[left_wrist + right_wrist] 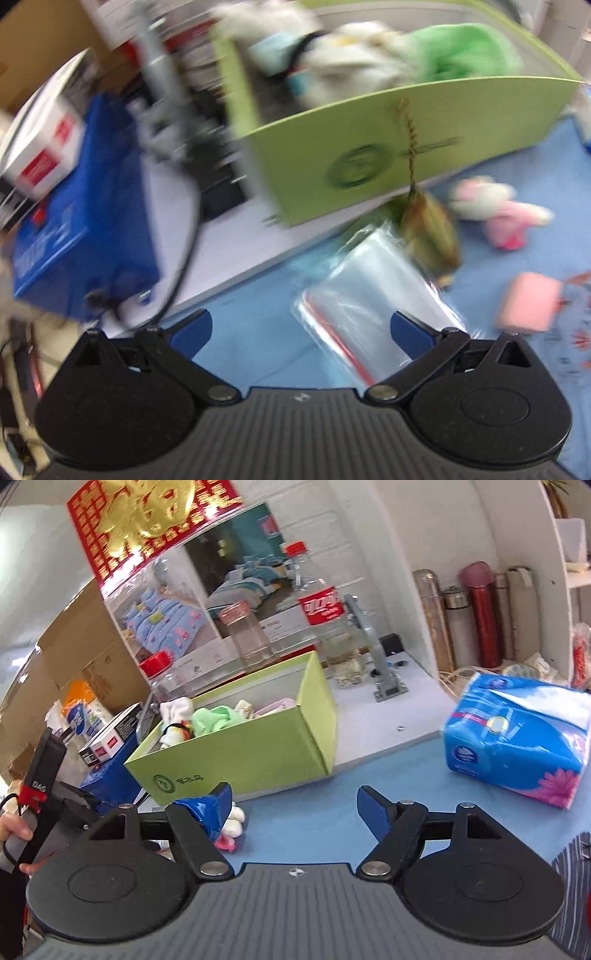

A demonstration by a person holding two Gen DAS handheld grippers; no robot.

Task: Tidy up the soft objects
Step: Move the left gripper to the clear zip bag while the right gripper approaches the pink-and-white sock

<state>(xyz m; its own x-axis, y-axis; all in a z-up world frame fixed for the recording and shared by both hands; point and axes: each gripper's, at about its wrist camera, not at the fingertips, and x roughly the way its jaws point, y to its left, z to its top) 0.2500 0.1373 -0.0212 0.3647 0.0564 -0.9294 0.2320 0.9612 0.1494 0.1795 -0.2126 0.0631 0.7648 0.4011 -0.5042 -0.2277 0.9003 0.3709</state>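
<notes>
the green box (236, 753) stands at the far edge of the blue mat (369, 775) and already holds soft things: a green cloth (216, 718), a white plush (177, 709) and something pink toward its far end. still out on the mat, in the blurred left wrist view, lie a pink and white plush toy (498, 214), a pink sponge-like block (528, 302) near the right edge, a clear zip bag (373, 291) and a brownish pouch (432, 229) just in front of the box.

the left gripper (301, 332) has its fingers spread wide and holds nothing, hovering near the zip bag. the right gripper (295, 805) is also wide apart and empty; the plush toy shows partly behind its left finger.

judging from this, the step in hand is reaching for the next loose item. the next move calls for lowering one gripper over the plush toy or pink block, closing gently on its bulk, then lifting it clear of the box's near wall and dropping it inside.
</notes>
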